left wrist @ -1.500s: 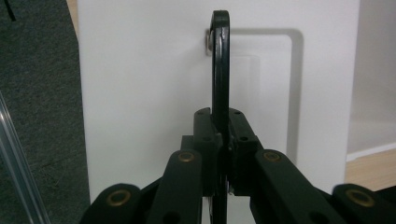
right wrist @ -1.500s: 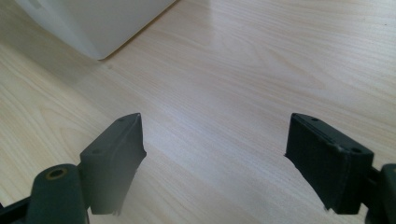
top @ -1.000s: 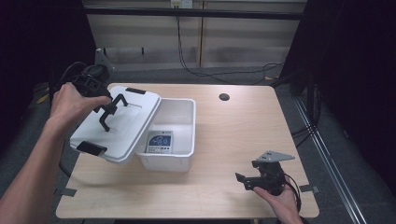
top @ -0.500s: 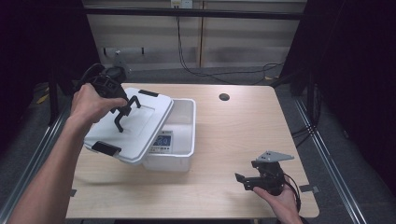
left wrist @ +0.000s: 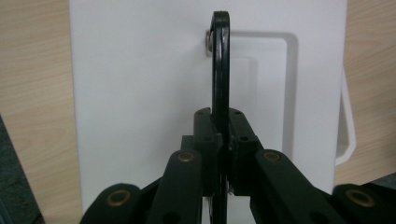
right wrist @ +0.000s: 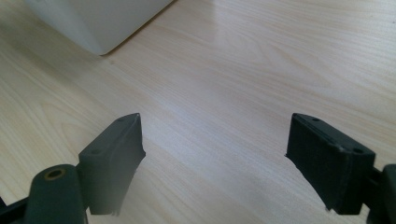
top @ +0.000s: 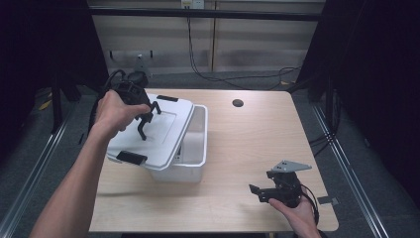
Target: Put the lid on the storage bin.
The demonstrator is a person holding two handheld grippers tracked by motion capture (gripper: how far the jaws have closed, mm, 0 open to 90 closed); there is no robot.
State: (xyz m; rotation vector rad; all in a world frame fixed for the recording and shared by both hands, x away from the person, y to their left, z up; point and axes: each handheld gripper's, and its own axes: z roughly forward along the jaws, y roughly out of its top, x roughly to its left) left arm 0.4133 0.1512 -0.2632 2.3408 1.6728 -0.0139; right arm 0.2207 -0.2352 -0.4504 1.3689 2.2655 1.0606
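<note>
A white lid [top: 166,134] with black end latches hangs tilted over the left part of a white plastic bin [top: 198,148]. My left gripper [top: 144,120] is shut on the lid's black handle [left wrist: 220,70]. In the left gripper view the jaws of the left gripper [left wrist: 220,128] pinch the thin handle edge-on, with the lid [left wrist: 140,93] flat behind it. My right gripper [top: 258,191] rests open near the table's front right, holding nothing. The right gripper view has the right gripper [right wrist: 215,149] over bare wood, and a bin corner [right wrist: 102,18] lies ahead to the left.
The wooden table [top: 247,144] has a round cable hole [top: 237,103] at its far side. Black cables [top: 208,74] run along the floor behind the table. Dark curtains stand on both sides. Bare wood lies between the bin and the right gripper.
My left gripper has carried the lid to the right, from beside the bin to over most of its opening. The right gripper has stayed still.
</note>
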